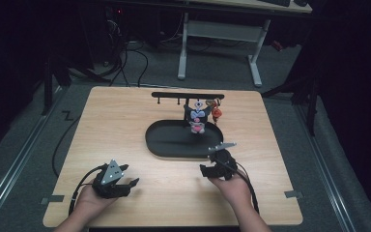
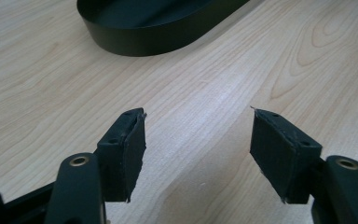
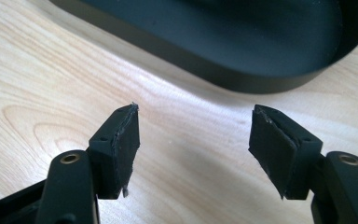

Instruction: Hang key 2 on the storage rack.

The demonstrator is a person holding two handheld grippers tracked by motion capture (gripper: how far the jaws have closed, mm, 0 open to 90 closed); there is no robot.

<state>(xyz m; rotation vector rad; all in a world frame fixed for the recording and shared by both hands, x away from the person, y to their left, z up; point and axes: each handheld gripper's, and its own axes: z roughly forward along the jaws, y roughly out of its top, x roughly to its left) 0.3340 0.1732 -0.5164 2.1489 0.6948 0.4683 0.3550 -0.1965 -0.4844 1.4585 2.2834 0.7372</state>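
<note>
Black toy (image 1: 196, 117) hangs on rack (image 1: 188, 94), at 12 o'clock over black tray (image 1: 166, 145). Little orange charm (image 1: 216, 112) beside it. Right gripper (image 1: 211, 162) at tray's 5 o'clock, jaws spread, nothing between. Left gripper (image 1: 125, 180) at 7 o'clock, spread too, nothing held. Toys seem hung already; hands look done or resting.

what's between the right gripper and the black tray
Only bare wooden table lies between the open right gripper and the black tray, as the right gripper view shows.
</note>
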